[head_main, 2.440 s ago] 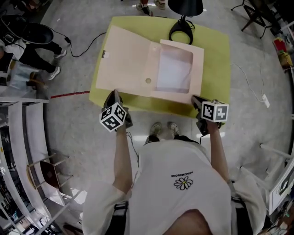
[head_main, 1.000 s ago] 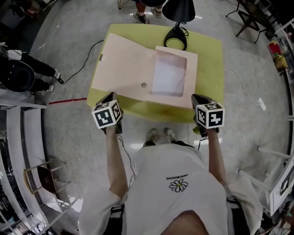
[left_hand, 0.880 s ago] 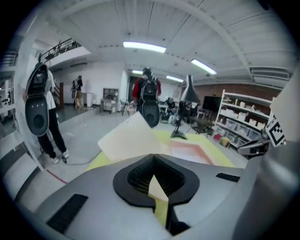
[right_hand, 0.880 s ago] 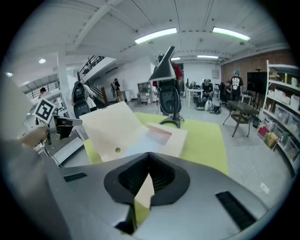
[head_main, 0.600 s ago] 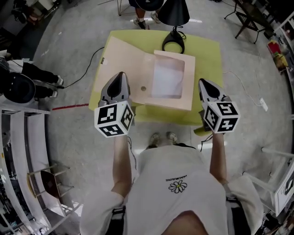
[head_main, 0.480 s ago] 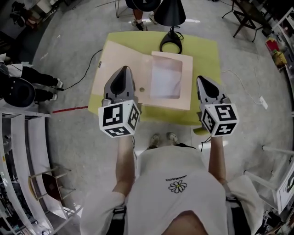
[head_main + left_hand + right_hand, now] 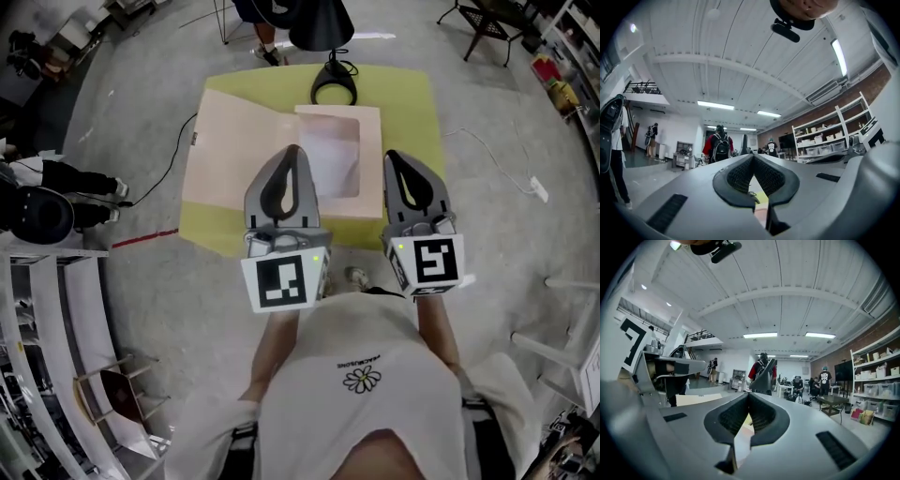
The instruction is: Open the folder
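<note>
Since a second ago my left gripper [image 7: 292, 151] and right gripper [image 7: 394, 157] have risen off the bench [image 7: 409, 103] edge; fingers pressed together, empty. Folder [image 7: 230, 150] lies open on it, long axis crosswise; grippers hide its near edge.

Room: grey floor [image 7: 112, 112], which bore a red line [image 7: 145, 239]. White ribbed ceiling [image 7: 787, 277] carried strip lights [image 7: 760, 335]. Brick wall [image 7: 876, 339] backed white shelving [image 7: 825, 136] stocked with bins [image 7: 820, 151]. Yellow-green table [image 7: 412, 103] stood mid-floor.
</note>
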Tool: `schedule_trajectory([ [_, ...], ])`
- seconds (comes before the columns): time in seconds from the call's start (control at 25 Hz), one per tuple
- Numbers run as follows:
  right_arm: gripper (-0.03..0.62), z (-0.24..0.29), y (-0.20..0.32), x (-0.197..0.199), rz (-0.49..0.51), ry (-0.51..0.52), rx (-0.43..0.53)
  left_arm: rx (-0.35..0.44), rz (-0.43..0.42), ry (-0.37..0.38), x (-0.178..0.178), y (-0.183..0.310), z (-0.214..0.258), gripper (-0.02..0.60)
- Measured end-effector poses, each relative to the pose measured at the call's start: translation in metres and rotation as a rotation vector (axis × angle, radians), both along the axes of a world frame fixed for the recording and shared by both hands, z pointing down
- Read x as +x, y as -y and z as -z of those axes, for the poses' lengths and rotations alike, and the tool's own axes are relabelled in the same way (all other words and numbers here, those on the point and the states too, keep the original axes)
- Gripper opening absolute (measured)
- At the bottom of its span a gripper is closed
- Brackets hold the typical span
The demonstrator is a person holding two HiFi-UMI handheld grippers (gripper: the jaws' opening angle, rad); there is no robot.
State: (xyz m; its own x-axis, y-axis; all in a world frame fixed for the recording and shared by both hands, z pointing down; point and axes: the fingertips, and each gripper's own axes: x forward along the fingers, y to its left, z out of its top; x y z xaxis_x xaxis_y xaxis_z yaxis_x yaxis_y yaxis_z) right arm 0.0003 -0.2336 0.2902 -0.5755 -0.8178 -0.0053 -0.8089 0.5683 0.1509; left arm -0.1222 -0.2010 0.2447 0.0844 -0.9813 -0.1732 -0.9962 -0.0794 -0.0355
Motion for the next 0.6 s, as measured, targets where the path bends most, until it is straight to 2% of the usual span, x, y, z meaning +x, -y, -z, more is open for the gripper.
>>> schedule_trajectory([
  [0.16, 0.006, -0.0028, -0.0034, -0.0014, -0.016, -0.011, -0.002, -0.006, -0.001, 0.029, 0.0045, 0.0015, -0.0039, 0.015],
  [0.6, 0.006, 0.0026, -0.0069, -0.0049, -0.002, -0.011, 0.031, -0.021, 0.0, 0.039, 0.0032, 0.0042, -0.007, 0.015],
])
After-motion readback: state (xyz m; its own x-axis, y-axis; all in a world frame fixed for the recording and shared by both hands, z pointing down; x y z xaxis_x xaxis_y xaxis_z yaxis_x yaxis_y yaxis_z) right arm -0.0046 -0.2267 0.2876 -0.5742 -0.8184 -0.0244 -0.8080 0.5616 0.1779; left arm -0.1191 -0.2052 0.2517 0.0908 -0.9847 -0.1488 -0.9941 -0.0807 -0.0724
